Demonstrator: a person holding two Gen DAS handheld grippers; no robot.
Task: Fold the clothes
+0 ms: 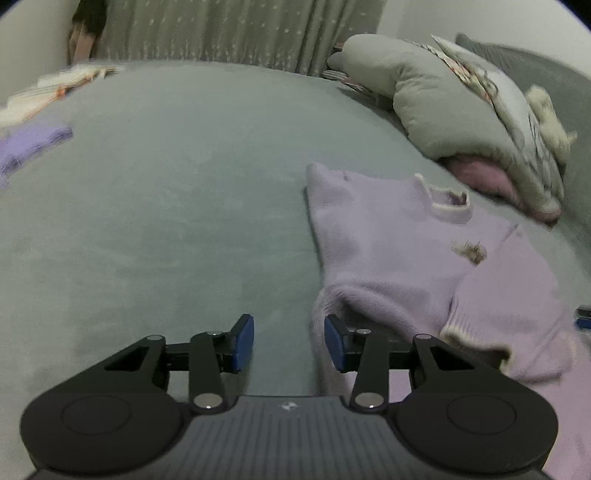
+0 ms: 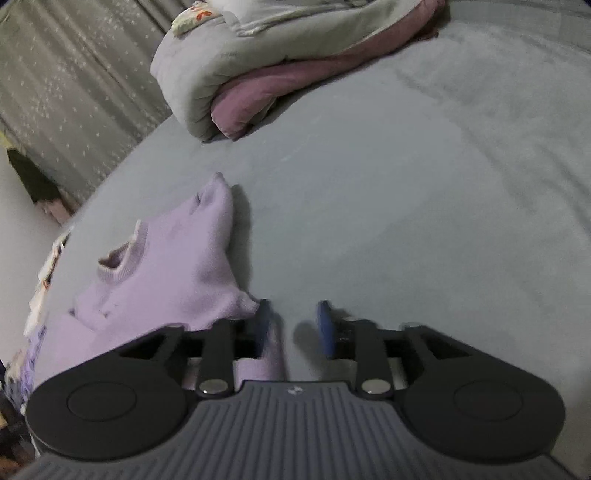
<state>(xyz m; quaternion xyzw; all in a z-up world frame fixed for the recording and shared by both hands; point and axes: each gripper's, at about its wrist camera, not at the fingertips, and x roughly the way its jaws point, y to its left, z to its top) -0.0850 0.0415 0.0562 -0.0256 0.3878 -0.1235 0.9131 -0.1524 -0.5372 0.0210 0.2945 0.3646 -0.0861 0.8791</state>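
Observation:
A lilac sweater with a cream-edged collar lies flat on the grey bed, one sleeve folded across its body. My left gripper is open over bare bedding, its right pad just at the sweater's left edge, and nothing is between the pads. In the right wrist view the sweater lies to the left. My right gripper is open too. The sweater's right edge runs under its left finger, and the pads do not press on it.
A folded grey and pink quilt is piled at the far right of the bed, also seen in the right wrist view as the quilt. Folded purple cloth and white-orange clothes lie far left. A curtain hangs behind.

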